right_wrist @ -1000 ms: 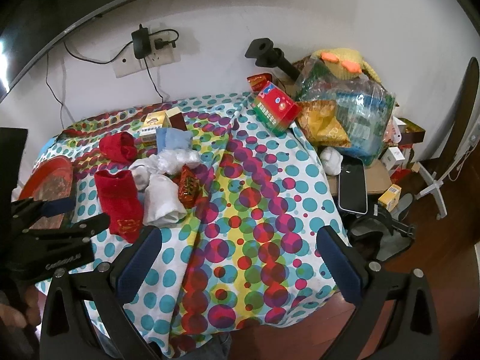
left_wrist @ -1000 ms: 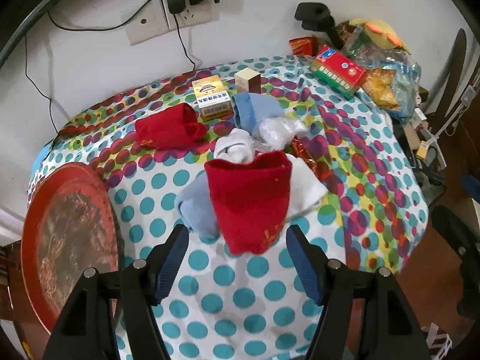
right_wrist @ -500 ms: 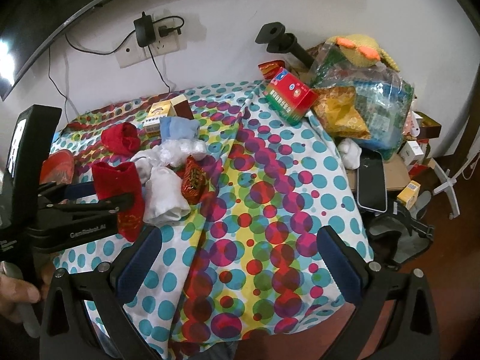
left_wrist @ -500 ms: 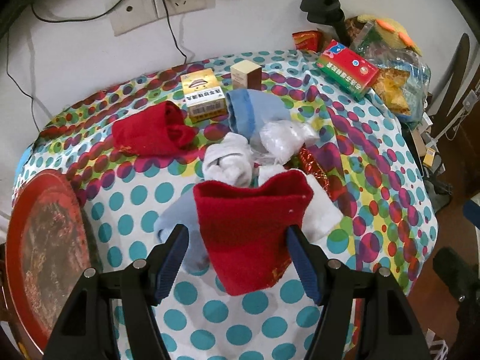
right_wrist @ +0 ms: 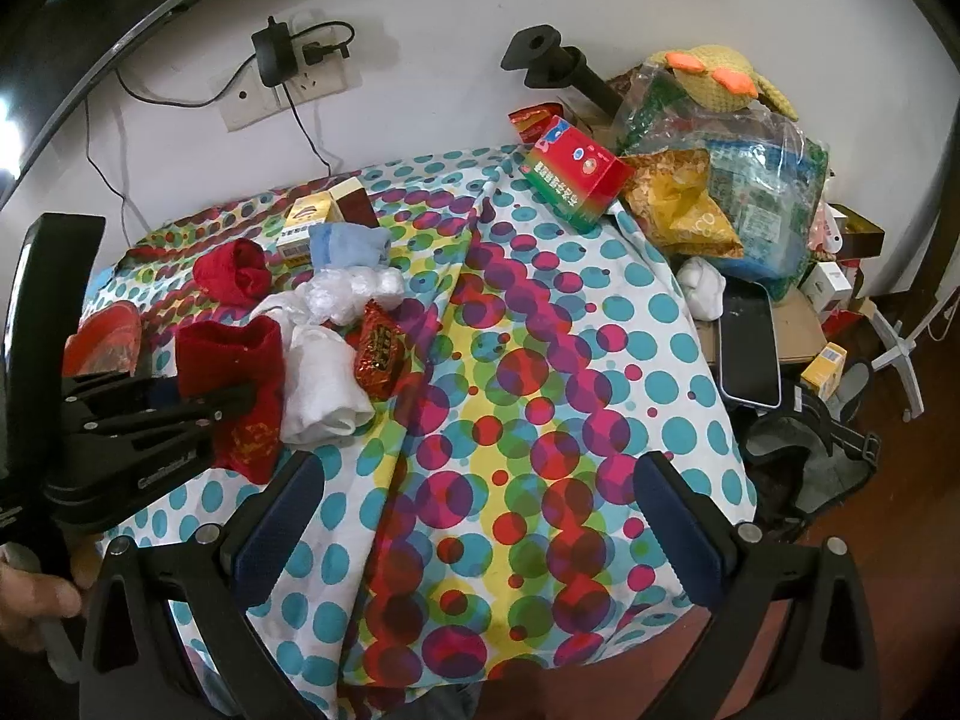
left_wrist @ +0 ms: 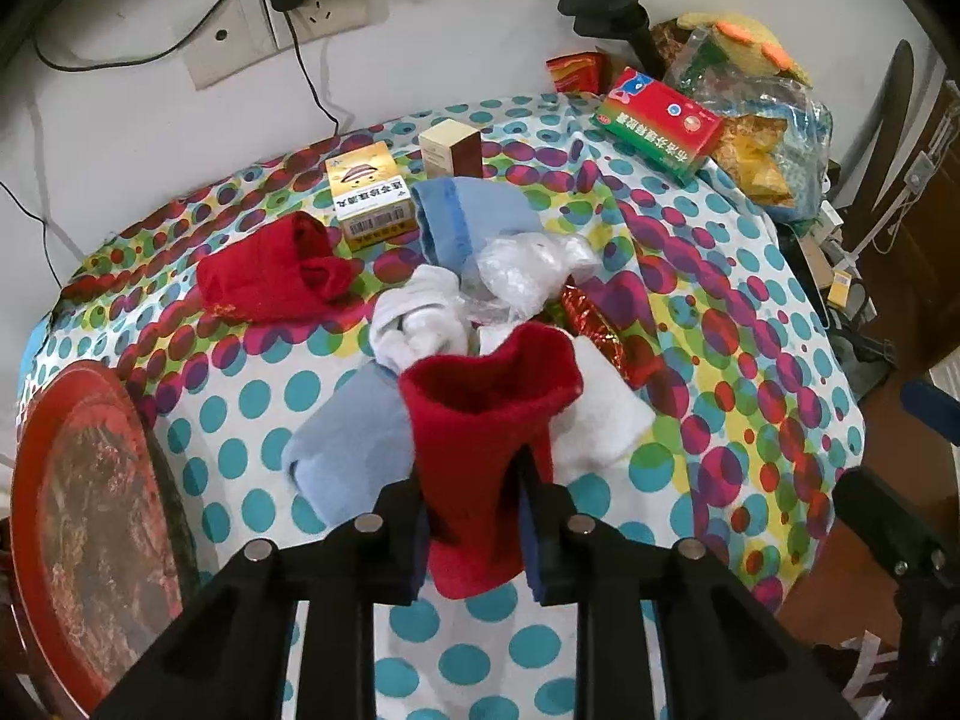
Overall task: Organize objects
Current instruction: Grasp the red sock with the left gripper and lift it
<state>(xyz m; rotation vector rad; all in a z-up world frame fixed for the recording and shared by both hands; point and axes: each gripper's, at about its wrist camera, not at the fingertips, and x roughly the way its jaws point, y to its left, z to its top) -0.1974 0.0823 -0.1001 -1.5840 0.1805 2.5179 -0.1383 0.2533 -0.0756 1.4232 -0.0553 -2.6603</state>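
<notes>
My left gripper [left_wrist: 477,492] is shut on a red sock [left_wrist: 486,420] and holds its cuff up off the dotted tablecloth [left_wrist: 690,360]; it also shows in the right wrist view [right_wrist: 231,384]. Around it lie a pale blue sock [left_wrist: 351,438], white socks [left_wrist: 420,324], a second red sock [left_wrist: 270,276], a blue sock [left_wrist: 468,216], a clear plastic bag [left_wrist: 528,270] and a red foil packet [left_wrist: 600,330]. My right gripper [right_wrist: 480,516] is open and empty over the table's front edge.
A red round tray [left_wrist: 90,516] sits at the left edge. A yellow box [left_wrist: 369,192], a small brown box [left_wrist: 450,147] and a red-green box [left_wrist: 657,120] stand at the back. Snack bags [right_wrist: 720,180] and a phone [right_wrist: 750,354] lie to the right.
My left gripper has closed from open onto the red sock and lifted its cuff. The right gripper has shifted slightly closer to the table and stayed open.
</notes>
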